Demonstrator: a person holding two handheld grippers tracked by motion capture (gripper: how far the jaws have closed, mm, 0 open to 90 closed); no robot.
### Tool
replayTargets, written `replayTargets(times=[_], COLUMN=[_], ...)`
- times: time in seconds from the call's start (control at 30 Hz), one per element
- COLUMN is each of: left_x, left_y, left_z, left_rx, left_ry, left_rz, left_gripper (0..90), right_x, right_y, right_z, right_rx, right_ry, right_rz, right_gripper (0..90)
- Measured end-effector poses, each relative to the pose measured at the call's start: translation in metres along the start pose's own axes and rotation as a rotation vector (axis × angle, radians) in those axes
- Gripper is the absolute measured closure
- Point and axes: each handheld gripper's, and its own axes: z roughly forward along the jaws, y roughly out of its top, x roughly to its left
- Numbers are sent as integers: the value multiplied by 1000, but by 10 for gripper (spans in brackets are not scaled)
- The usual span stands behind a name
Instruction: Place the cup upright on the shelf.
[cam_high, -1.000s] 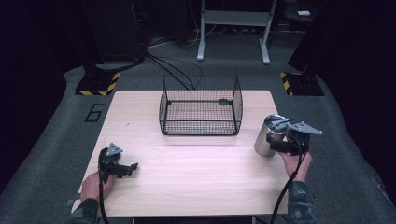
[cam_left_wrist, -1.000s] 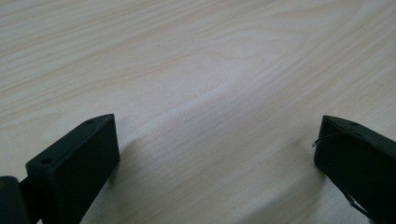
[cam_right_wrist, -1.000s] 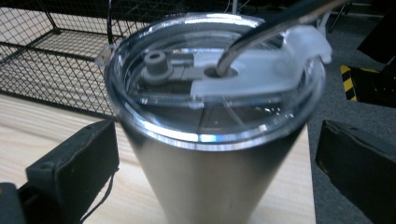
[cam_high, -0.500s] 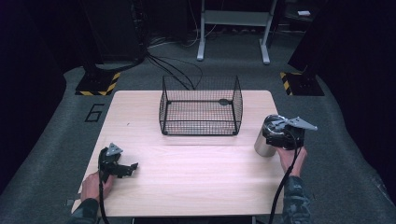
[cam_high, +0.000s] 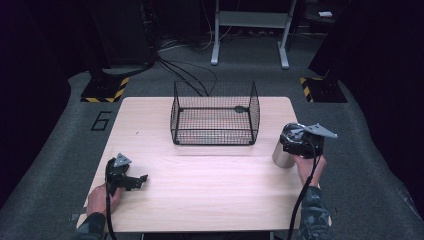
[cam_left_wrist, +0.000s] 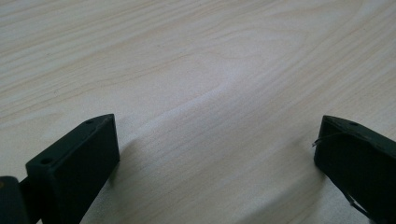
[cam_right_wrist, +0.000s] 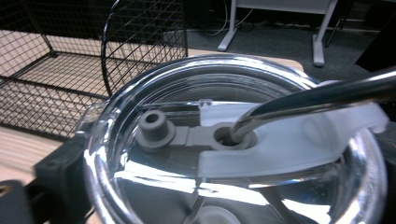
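The wooden table (cam_high: 210, 175) carries a black wire basket (cam_high: 215, 114) at its far middle; the basket's open top faces up, and its floor shows nothing beyond a small dark patch near the right rear wall, too small to identify.

A stainless steel tumbler (cam_high: 283, 155) stands at the table's right edge, well apart from the basket. In the high view its top is covered by the right gripper (cam_high: 299, 142), so the lid is hidden there and only the lower side of the steel wall shows. The right gripper view supplies what the high view lacks: a clear plastic lid (cam_right_wrist: 233, 154) with a grey stopper (cam_right_wrist: 154, 126) pulled out of its hole, and a metal straw (cam_right_wrist: 317, 95) through the lid opening, cut off at the right edge of that view. A black jaw lies against the tumbler's left side and the other jaw is hidden behind the rim, so the right gripper appears clamped on the tumbler.

The left gripper (cam_high: 131, 180) rests at the table's near left corner, held by the person's left hand (cam_high: 102, 199). The left gripper view shows its two jaws spread wide with bare wood between them, grasping nothing; the high view is too coarse to confirm that gap
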Motion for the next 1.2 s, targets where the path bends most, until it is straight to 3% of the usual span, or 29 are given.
replayTargets(times=[0.53,0.8,1.2], left_x=[0,0,0], left_y=[0,0,0], left_z=[0,0,0], left_rx=[-1,-1,-2], left_ry=[-3,-3,-3], left_rz=[-6,-6,-5], left_gripper=[0,0,0], right_x=[2,1,10], right_y=[0,3,17], right_z=[1,-3,-12], right_rx=[-2,-9,-11], right_ry=[-19,3,39], right_rz=[-4,10,-29], right_gripper=[37,38,38])
